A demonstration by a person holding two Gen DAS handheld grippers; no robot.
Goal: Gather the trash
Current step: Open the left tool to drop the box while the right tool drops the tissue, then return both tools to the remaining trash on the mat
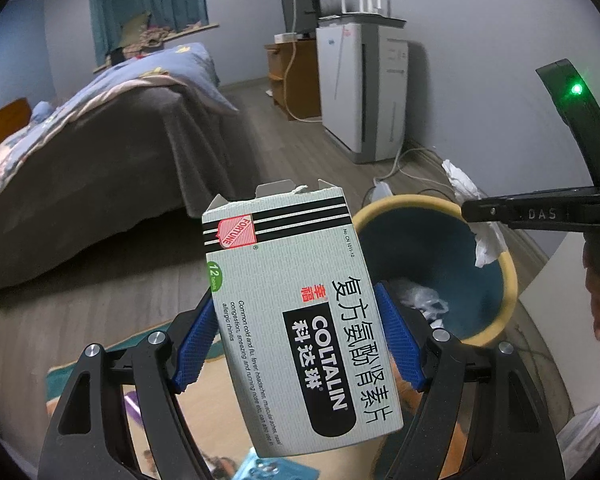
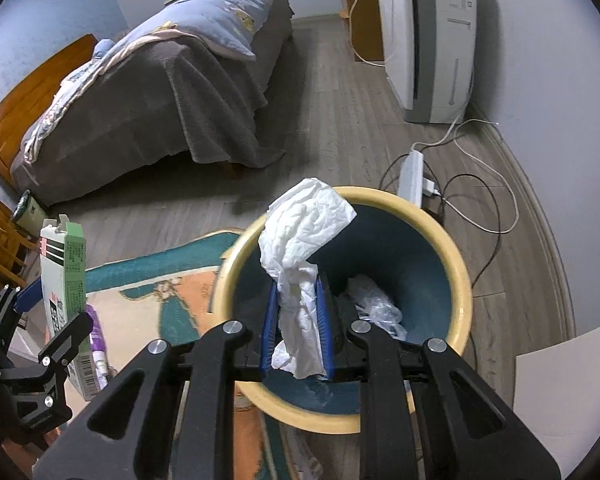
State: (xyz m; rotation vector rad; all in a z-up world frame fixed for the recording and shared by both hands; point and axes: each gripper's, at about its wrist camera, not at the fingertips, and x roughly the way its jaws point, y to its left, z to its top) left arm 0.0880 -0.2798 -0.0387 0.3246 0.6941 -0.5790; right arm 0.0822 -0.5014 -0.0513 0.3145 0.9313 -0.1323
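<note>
Right claw pinches soft, light crumpled tissue above the bin; left claw clamps the stiff, crushable medicine box by its 2 sides, beside the bin's rim.

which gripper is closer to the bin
Right. The right gripper holds a tissue directly over the bin; the left gripper, holding a box, is off beside it.
</note>
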